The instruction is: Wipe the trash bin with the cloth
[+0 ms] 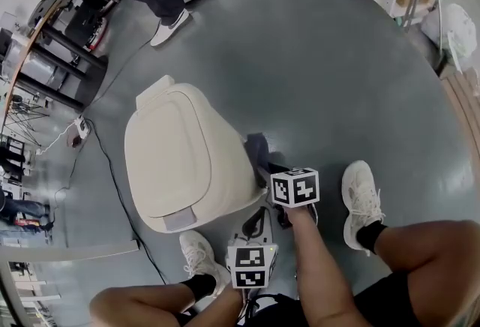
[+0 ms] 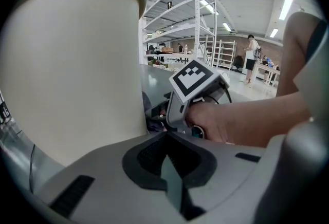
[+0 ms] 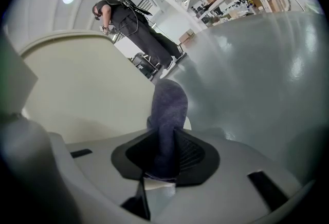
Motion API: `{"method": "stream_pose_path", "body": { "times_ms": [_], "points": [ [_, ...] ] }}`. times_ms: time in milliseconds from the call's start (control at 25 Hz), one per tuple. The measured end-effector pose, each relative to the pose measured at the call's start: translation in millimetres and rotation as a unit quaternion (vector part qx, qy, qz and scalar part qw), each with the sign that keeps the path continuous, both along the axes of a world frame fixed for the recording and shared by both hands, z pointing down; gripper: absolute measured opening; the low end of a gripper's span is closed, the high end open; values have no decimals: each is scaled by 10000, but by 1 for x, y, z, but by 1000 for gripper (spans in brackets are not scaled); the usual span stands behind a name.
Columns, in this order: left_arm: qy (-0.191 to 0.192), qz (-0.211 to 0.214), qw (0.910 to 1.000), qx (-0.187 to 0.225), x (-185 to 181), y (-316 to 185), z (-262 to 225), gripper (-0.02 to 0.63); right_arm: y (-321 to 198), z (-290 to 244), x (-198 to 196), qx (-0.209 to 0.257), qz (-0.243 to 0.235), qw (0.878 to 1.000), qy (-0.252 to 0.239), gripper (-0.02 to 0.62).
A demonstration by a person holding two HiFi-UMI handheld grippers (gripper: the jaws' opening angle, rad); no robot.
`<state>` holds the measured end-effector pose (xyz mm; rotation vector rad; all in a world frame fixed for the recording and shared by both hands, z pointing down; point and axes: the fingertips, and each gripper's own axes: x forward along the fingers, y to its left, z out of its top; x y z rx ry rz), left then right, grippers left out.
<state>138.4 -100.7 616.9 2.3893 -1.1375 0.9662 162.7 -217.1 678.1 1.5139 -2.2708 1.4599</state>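
Trash bin stands on the floor, lid down, to the left of both tongs. Its long axis runs away from the person.

Left tongs are pressed together w/ nothing between them. They're low by the bin's near right corner, w/ the cream wall filling the left of the left gripper view.

Cloth, dark blue-grey, sticks up out of the right tongs, which pinch its lower end. It hangs just beside the bin's right wall; can't tell if it's touching.

Key relation: the bin wall is left of the cloth, so the wipe prob needs the right tongs pushed leftward onto that wall, then a stroke along its length. The right hand is the one carrying the cloth, and the left is free to steady the bin.
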Motion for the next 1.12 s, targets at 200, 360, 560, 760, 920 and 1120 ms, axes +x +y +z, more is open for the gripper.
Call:
{"method": "stream_pose_path", "body": {
  "times_ms": [200, 360, 560, 760, 920, 1120],
  "points": [
    [-81, 62, 9997, -234, 0, 7, 19, -2, 5, 23, -2, -140, -174, 9986, 470, 98],
    [-150, 37, 9994, -317, -5, 8, 29, -2, 6, 35, 1, -228, -189, 9985, 461, 98],
    [-127, 107, 9991, -381, -6, 9, 33, -2, 8, 45, -1, -300, -233, 9975, 600, 97],
    [-198, 99, 9996, -169, -5, 5, 31, -2, 6, 41, 4, -205, -112, 9976, 648, 98],
    [-169, 20, 9998, -43, -6, -1, 25, -2, -1, 25, 13, 20, 158, 9983, 562, 98],
    [-26, -8, 9999, -104, -1, -2, 21, -2, -18, -18, 30, 494, 534, 9972, 158, 98]
  ]
}}
